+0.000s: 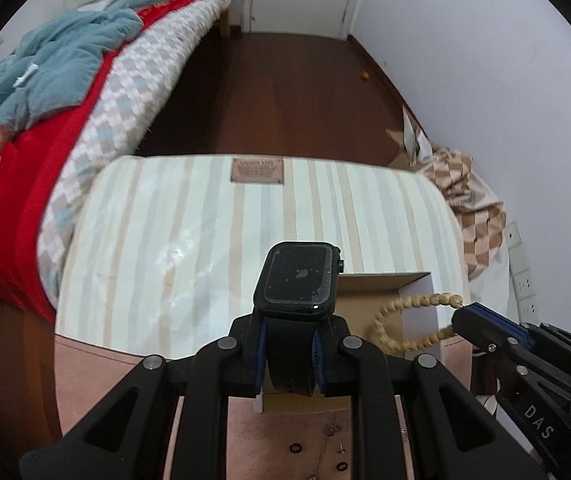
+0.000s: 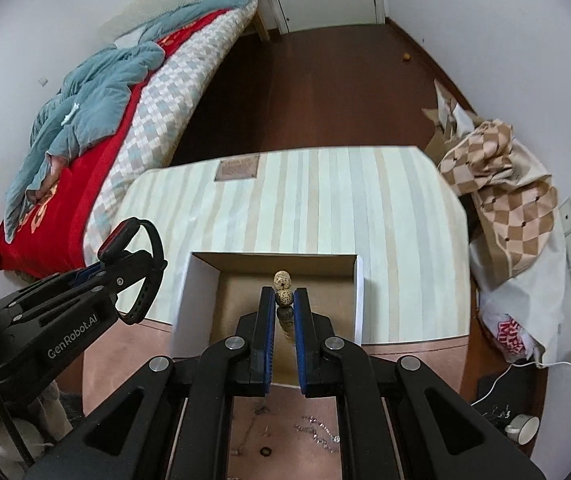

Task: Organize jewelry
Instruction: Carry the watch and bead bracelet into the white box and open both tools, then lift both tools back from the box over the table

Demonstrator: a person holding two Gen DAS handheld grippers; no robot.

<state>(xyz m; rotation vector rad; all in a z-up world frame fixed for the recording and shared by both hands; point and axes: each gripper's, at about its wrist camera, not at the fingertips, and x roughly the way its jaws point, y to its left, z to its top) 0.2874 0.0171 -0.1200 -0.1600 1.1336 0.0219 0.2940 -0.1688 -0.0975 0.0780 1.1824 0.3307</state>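
Left gripper [image 2: 125, 270] at nine o'clock closed around a black watch [image 1: 297, 280] strap, striped mattress [image 2: 305, 200] edge behind, right gripper [image 2: 284, 300] pinching a bead bracelet [image 1: 413, 320] above the open cardboard box [image 2: 201, 292], bare pink tabletop [image 2: 125, 360] below at six o'clock.

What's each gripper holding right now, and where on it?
Left gripper clamps the smartwatch by its strap, below the face. Right gripper pinches the bead bracelet by its beads.

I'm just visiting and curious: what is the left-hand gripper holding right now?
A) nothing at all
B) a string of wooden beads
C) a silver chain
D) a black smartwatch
D: the left gripper is shut on the strap of the black smartwatch, while the bead bracelet hangs from the right gripper.
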